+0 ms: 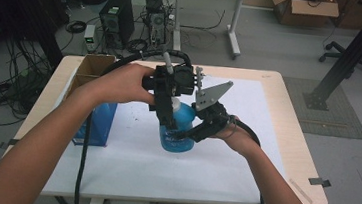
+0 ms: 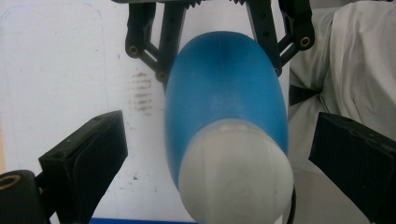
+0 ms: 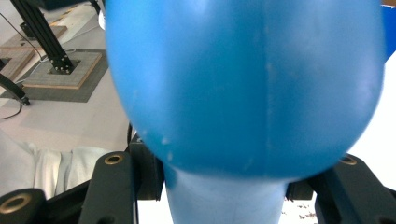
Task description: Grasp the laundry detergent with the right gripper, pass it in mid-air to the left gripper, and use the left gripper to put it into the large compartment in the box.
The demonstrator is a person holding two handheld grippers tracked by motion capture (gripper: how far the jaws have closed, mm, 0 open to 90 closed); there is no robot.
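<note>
Bottle (image 1: 180, 127) sits clamped in right tongs (image 1: 197, 132) (left tongs (image 2: 219, 154) straddle cap).

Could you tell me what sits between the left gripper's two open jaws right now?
The blue bottle's white cap sits between them, untouched by either, in the left gripper view.

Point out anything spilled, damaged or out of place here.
Nothing spilled or broken. Only oddity: faint brownish smudges mark the white table sheet beside the blue plastic bottle, which the right claw grips.
</note>
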